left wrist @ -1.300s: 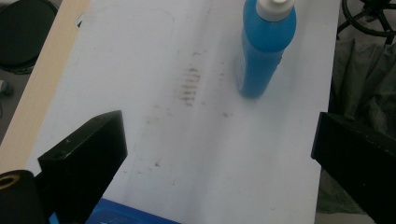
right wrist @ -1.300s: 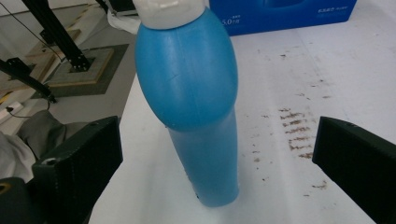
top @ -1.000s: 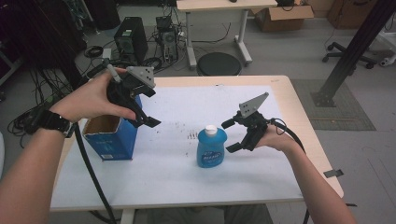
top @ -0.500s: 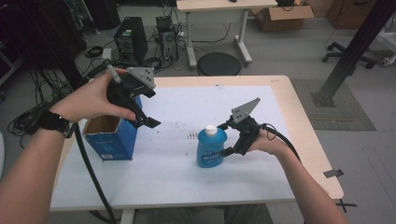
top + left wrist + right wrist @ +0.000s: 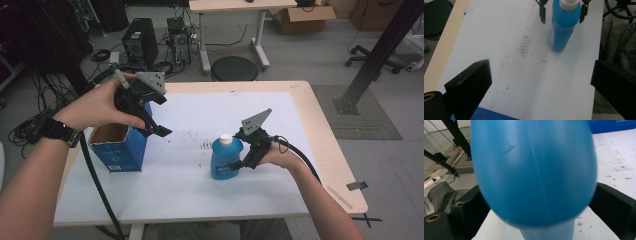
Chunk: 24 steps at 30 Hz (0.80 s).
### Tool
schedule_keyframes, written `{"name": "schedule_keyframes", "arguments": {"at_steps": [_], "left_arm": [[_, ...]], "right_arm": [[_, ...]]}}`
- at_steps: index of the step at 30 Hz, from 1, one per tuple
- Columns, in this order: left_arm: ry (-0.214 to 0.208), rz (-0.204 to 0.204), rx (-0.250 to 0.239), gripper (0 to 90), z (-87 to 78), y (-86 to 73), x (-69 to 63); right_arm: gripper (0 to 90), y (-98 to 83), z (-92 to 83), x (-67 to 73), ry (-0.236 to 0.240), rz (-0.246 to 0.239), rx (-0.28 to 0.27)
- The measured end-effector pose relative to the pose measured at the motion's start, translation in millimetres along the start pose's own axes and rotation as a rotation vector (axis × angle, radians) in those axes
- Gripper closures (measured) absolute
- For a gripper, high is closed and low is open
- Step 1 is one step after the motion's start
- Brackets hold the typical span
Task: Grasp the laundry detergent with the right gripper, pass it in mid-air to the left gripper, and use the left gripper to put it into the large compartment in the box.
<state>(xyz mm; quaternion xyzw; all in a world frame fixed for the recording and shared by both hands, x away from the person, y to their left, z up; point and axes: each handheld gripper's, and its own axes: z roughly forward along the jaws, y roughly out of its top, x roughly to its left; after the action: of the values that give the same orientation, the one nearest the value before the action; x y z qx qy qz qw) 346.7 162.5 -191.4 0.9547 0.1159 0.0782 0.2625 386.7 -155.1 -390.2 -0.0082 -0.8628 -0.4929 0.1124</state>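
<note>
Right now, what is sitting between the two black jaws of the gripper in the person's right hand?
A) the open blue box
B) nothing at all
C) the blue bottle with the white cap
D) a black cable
C: in the high view the right gripper has its jaws on either side of the blue bottle, which stands upright on the table; the blue box stands off by the left gripper.
</note>
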Motion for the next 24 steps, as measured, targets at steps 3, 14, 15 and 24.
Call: {"name": "schedule_keyframes", "arguments": {"at_steps": [3, 14, 15, 24], "left_arm": [[0.001, 0.001, 0.003, 4.0, -0.3, 0.2, 0.2], [0.000, 0.003, -0.002, 4.0, 0.4, 0.5, 1.2], [0.001, 0.001, 0.000, 4.0, 0.6, 0.4, 1.2], [-0.001, 0.000, 0.002, 4.4, -0.1, 0.5, 1.0]], "right_arm": [[8.1, -0.5, 2.7, 0.0, 0.006, -0.001, 0.001], [17.4, -3.9, 6.5, -0.4, -0.004, -0.022, -0.001], [17.9, -4.0, 6.7, -0.6, -0.007, -0.023, -0.001], [24.4, -2.8, 5.4, 0.4, -0.022, -0.040, 0.000]]}}
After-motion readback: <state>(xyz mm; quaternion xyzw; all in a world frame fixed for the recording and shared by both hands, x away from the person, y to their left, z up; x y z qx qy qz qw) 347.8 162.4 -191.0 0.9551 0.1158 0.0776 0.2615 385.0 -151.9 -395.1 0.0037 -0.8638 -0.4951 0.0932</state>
